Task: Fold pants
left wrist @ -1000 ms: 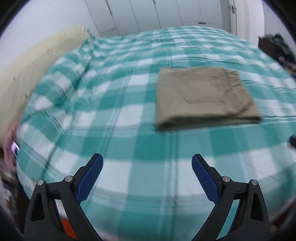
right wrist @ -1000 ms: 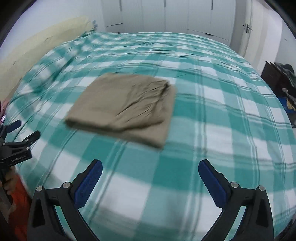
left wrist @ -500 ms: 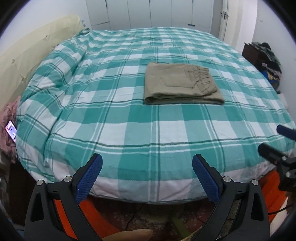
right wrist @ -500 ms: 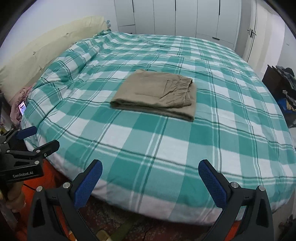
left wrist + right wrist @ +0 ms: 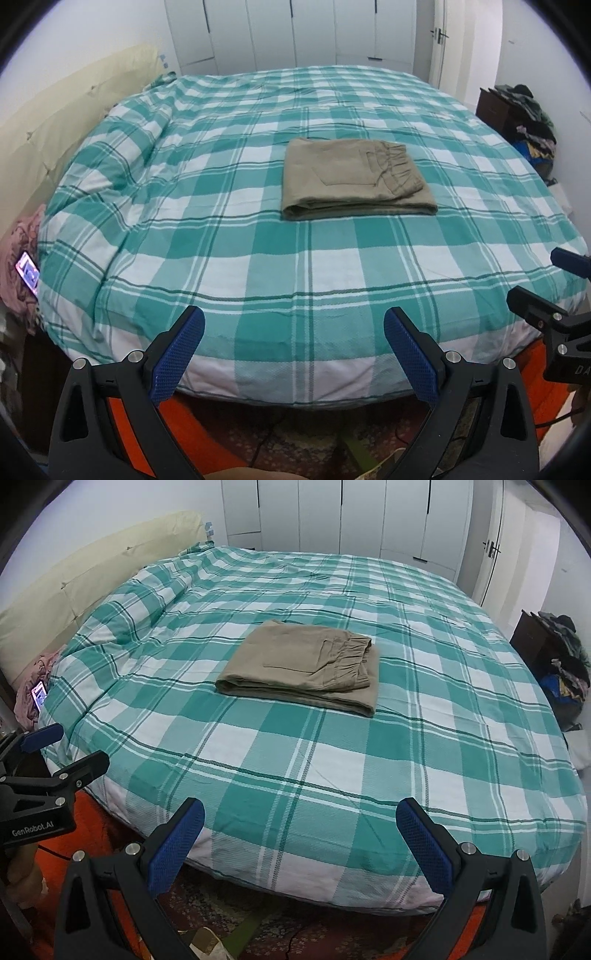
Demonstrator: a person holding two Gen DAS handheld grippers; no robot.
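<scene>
The khaki pants (image 5: 354,181) lie folded into a flat rectangle in the middle of the bed (image 5: 258,258), waistband to the right; they also show in the right wrist view (image 5: 306,668). My left gripper (image 5: 293,354) is open and empty, held off the bed's near edge, far from the pants. My right gripper (image 5: 299,843) is open and empty, also off the near edge. Each gripper shows at the side of the other's view: the right one (image 5: 546,291), the left one (image 5: 55,753).
A green and white checked cover (image 5: 369,760) spreads over the bed. A cream headboard (image 5: 74,110) stands at the left, with pink cloth and a lit phone (image 5: 27,271) below it. A dark cabinet with piled clothes (image 5: 517,110) stands at the right. White wardrobes (image 5: 351,517) line the back.
Both grippers have pulled back from above the bed to beyond its near edge. The folded pants now look smaller and farther. Both grippers stay open.
</scene>
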